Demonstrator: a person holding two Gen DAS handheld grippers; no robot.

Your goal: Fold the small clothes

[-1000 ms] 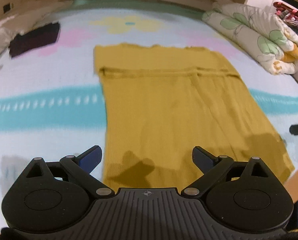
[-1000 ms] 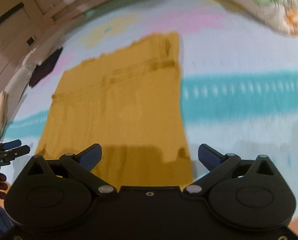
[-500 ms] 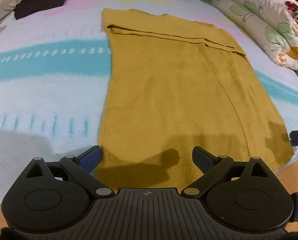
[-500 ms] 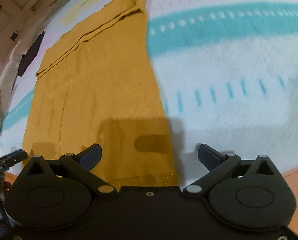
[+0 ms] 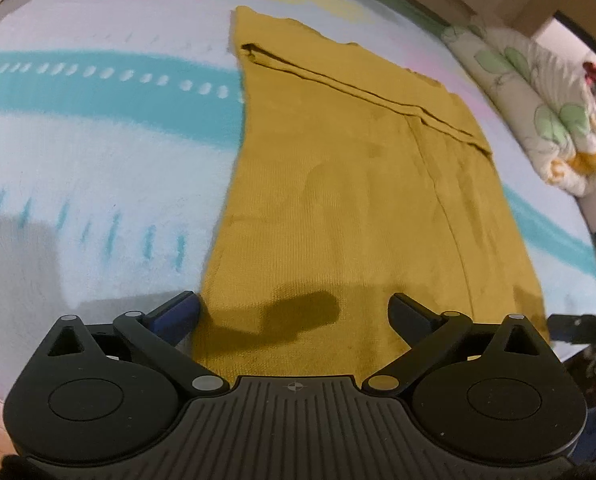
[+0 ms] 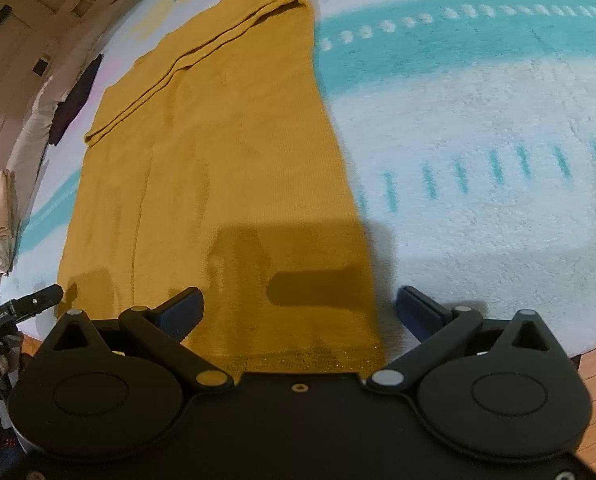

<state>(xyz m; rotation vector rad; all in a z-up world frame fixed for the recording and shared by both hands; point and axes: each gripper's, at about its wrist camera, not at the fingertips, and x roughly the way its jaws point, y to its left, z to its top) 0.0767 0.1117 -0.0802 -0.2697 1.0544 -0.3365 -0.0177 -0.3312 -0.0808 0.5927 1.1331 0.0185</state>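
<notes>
The left gripper [image 5: 294, 314] is held with its fingers spread wide and empty, low over the near left corner of the mustard-yellow garment [image 5: 350, 208]; the right gripper [image 6: 300, 308] is likewise spread and empty, over the near right corner of the same garment [image 6: 218, 168]. The garment is laid flat on a pale bedspread [image 5: 98, 168] with teal stripes, its long axis running straight away from both grippers toward a folded band at the far end. Each near corner is thus served by its own hand, neither being clearly nearer the hem. The next move is judged to be a pinch on both near corners, for a fold away along that axis. The hem itself is cut off behind the gripper bodies, so contact with the cloth cannot be confirmed. The far edge is blurred, and sleeves cannot be made out.
</notes>
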